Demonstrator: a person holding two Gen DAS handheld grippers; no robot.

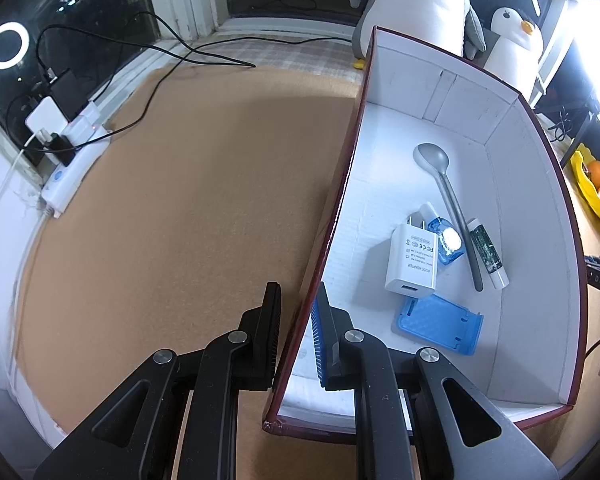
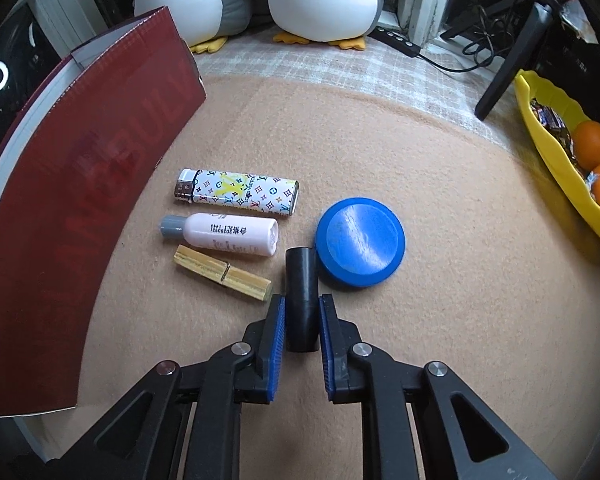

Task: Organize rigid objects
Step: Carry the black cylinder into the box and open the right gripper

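Note:
In the left wrist view my left gripper (image 1: 298, 304) straddles the left wall of the dark red box (image 1: 342, 184), one finger outside, one inside, closed on the wall. Inside the box lie a grey spoon (image 1: 448, 200), a white charger (image 1: 412, 258), a blue phone stand (image 1: 440, 324), a small blue bottle (image 1: 446, 240) and a white tube (image 1: 488, 252). In the right wrist view my right gripper (image 2: 302, 304) is closed on a black cylinder (image 2: 301, 280) lying on the mat. Beside it lie a blue round lid (image 2: 360, 242), a wooden clothespin (image 2: 222, 273), a pink bottle (image 2: 224, 234) and a patterned lighter (image 2: 238, 192).
The red box's outer wall (image 2: 80, 200) stands left of the objects. A yellow bowl with oranges (image 2: 560, 152) sits at the right. Plush penguins (image 2: 324, 0) stand at the back. A power strip with cables (image 1: 68, 148) lies at the mat's left edge.

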